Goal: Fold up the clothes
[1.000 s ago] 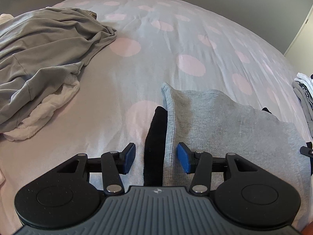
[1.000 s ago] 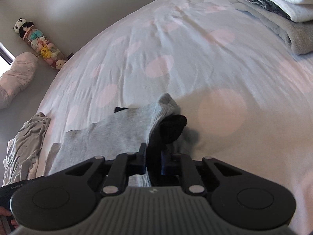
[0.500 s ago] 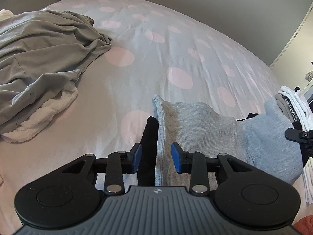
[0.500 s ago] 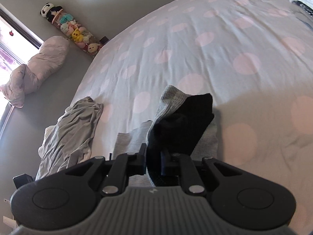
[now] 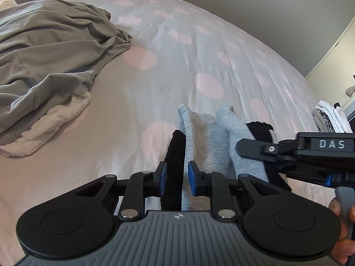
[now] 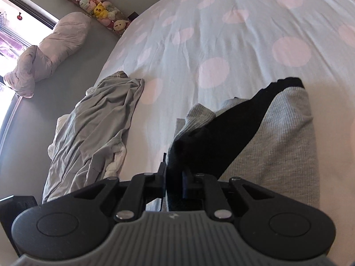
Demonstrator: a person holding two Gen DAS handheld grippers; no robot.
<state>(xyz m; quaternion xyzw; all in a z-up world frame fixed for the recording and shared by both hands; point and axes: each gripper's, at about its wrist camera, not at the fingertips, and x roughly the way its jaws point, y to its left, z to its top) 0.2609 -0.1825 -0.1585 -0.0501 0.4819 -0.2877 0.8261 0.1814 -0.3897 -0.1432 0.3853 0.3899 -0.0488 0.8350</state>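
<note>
A wide bed [image 6: 244, 33] with a pale blue cover dotted pink fills the room; grey walls [image 5: 255, 6] rise behind it. A bright window [image 6: 13, 22] lets in daylight beside a bundled pink duvet [image 6: 51, 48] and a row of plush toys [image 6: 95, 6]

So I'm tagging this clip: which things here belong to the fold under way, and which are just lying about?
In the job:
- grey and black garment
- right gripper, shut on its folded-over end
- left gripper, jaws just closing around its edge

Lying about:
- crumpled grey clothes
- folded stack
- plush toys
- pillow
</note>
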